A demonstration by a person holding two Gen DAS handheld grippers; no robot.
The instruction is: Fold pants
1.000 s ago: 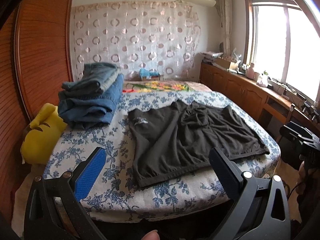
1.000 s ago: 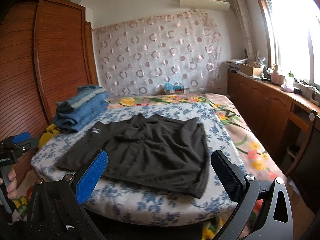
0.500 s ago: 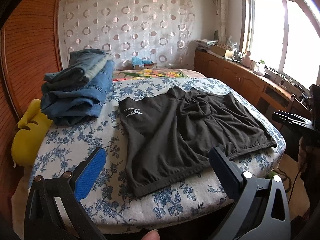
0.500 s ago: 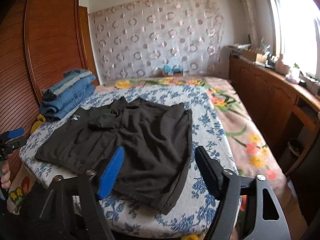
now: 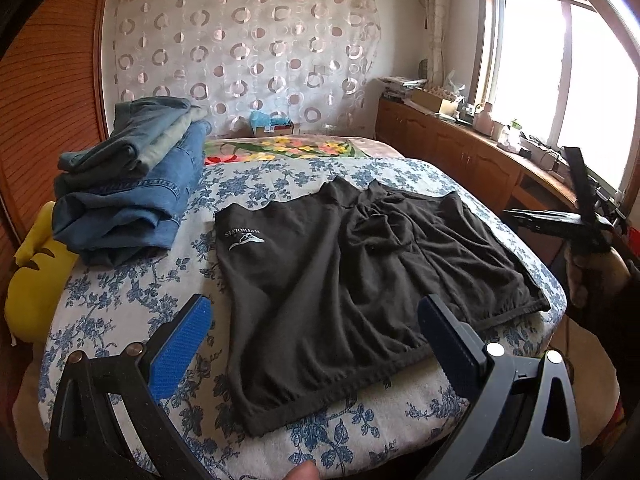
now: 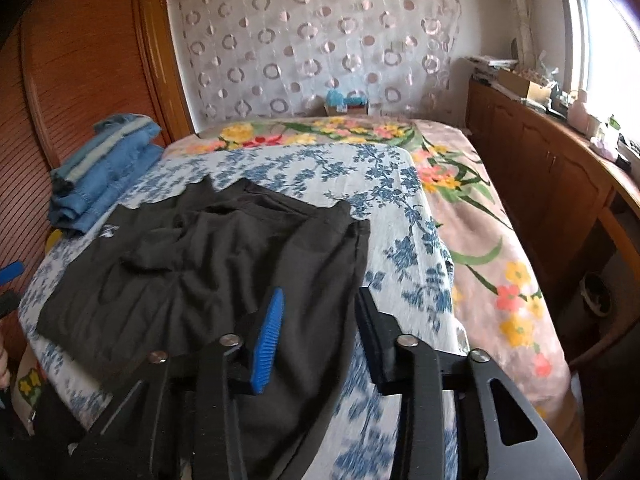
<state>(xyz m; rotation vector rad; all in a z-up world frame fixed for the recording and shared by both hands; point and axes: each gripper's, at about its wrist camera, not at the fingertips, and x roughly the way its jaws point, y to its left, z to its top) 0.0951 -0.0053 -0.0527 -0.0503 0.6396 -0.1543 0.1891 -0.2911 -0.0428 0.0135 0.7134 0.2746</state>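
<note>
Left wrist view, lower frame: the left gripper hovers with its jaws spread wide and empty, above the near hem of the black knit pants with a white logo, which lie spread flat at centre frame on the blue-flowered white bedspread. In the right wrist view, the right gripper sits low in the frame, jaws parted to a narrower gap and holding nothing, over the pants' right-hand edge. Judgement: no fold is made yet; the garment shows only a bunched ridge near its middle, so every fold remains to be done. Near edges: the hem runs close to the bed's front edge, and one corner reaches close to the bed's right-hand edge. Open room: bare bedspread lies to the left of the pants and beyond them. Farther off, at left of frame, the folded stack of blue denim jeans stands near the logo corner but apart from it, limiting leftward room. Beyond, the wooden cabinet run lies well apart.
</note>
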